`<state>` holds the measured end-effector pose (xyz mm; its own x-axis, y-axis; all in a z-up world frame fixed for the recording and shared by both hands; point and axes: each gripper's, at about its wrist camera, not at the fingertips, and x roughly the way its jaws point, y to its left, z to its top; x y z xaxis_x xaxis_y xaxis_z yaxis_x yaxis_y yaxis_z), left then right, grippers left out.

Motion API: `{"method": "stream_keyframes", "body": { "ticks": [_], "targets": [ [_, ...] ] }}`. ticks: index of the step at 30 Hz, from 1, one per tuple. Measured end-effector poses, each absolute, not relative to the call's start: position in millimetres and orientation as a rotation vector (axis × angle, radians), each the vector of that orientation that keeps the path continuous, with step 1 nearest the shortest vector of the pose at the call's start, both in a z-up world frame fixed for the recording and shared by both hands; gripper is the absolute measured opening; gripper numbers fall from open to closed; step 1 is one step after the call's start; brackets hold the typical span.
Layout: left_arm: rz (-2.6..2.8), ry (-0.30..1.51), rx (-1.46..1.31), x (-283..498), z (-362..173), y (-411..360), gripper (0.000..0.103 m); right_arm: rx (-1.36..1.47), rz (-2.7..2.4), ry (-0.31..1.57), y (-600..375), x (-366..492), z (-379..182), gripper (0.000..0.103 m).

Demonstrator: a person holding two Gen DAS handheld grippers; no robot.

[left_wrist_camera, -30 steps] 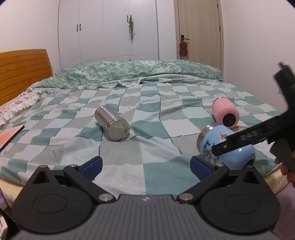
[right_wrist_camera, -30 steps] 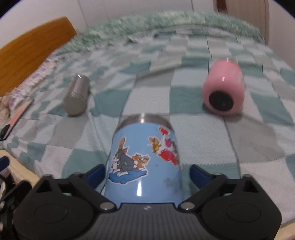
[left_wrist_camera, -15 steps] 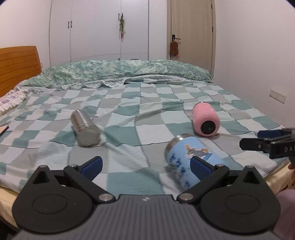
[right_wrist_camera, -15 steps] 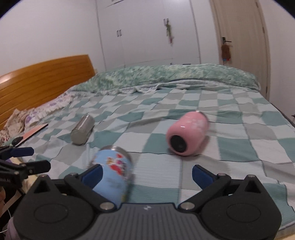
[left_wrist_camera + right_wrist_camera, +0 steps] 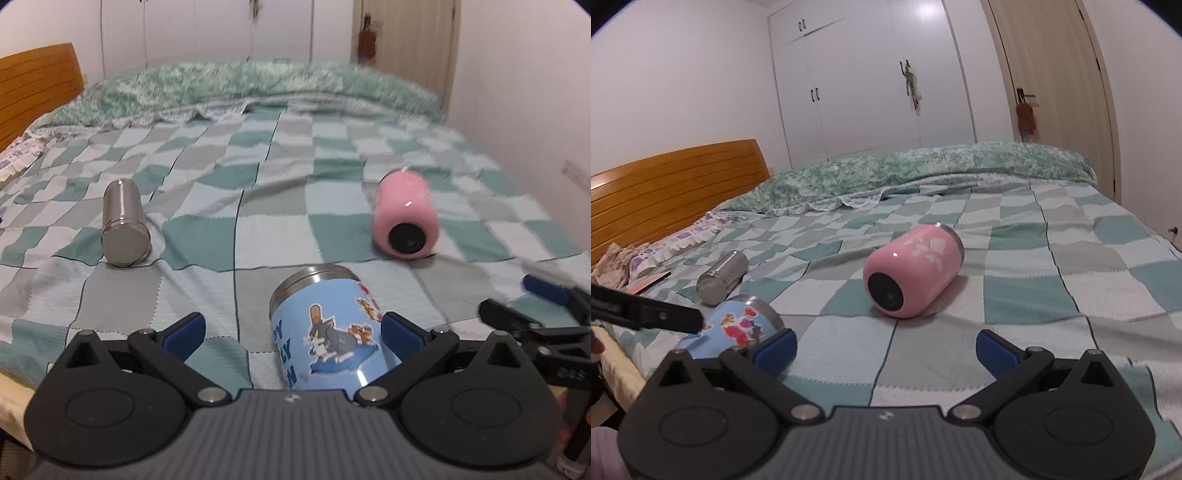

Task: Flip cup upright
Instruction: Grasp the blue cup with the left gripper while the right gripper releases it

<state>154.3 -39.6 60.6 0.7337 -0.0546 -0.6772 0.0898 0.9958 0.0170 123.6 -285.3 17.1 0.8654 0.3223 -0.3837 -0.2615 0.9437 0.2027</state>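
Three cups lie on their sides on the checked bedspread. A blue cartoon-sticker cup (image 5: 327, 326) lies between my left gripper's (image 5: 293, 330) open fingers, close to the right pad, steel rim facing away. It also shows at the lower left of the right wrist view (image 5: 738, 326). A pink cup (image 5: 404, 218) lies farther right, its black base toward me; in the right wrist view (image 5: 912, 271) it is ahead of my open, empty right gripper (image 5: 886, 345). A steel cup (image 5: 122, 223) lies at the left.
The bed's near edge (image 5: 14, 387) runs just under both grippers. A wooden headboard (image 5: 665, 184) and pillows are at the left, a rumpled quilt (image 5: 923, 166) at the far end. The right gripper's finger (image 5: 546, 291) shows at the right of the left view.
My left gripper has swung right and closer, so the blue cup now sits between its fingers. My right gripper has pulled off the blue cup and turned toward the pink cup.
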Motion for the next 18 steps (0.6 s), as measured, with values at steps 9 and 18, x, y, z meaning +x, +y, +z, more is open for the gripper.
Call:
{"method": "stream_keyframes", "body": {
  "ticks": [9,18],
  "targets": [
    [-0.056,0.897,-0.002,205,50,-59,0.103,0.133,0.342,0.397,-289,139,14,0.103],
    [-0.063,1.058,-0.018,233,30,-63,0.088,0.123,0.364,0.437,-286,148,7,0.103]
  ]
}}
